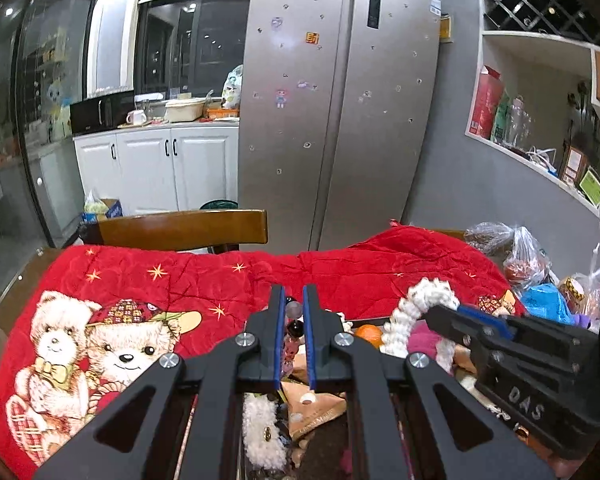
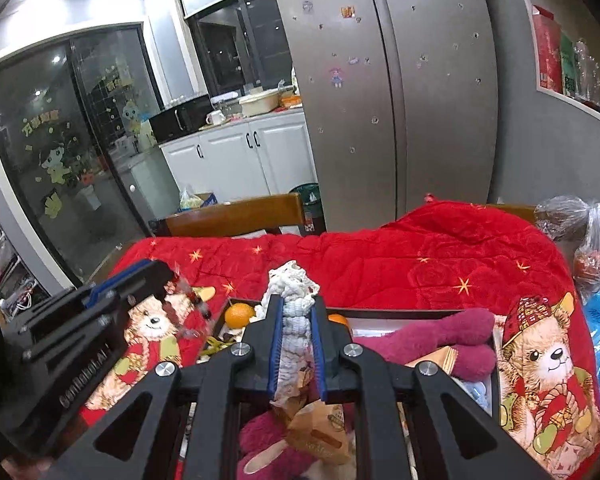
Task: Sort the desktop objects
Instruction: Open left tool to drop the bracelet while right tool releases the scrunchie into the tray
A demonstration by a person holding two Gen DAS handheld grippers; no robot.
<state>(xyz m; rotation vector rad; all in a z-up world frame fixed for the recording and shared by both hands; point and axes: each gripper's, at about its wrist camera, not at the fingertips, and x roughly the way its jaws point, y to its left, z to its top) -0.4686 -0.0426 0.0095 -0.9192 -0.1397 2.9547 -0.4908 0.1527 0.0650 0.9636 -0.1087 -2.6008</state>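
Observation:
My left gripper point(image 1: 294, 300) is shut on a string of beads point(image 1: 293, 322) that hangs between its blue pads above the box. In the right wrist view it point(image 2: 160, 276) shows at the left with the beads point(image 2: 188, 308) dangling. My right gripper point(image 2: 296, 308) is shut on a white knitted cord point(image 2: 294, 320) and holds it up over the box. In the left wrist view it point(image 1: 440, 312) is at the right, with the white cord point(image 1: 416, 304) curling above it.
A dark box point(image 2: 400, 313) on the red bear quilt point(image 1: 140, 280) holds oranges point(image 2: 239, 315), a magenta plush toy point(image 2: 440, 340), brown paper packets point(image 1: 316, 408) and white fluff point(image 1: 260, 428). Plastic bags point(image 1: 528, 256) lie at the right. A wooden chair back point(image 1: 180, 230) stands behind.

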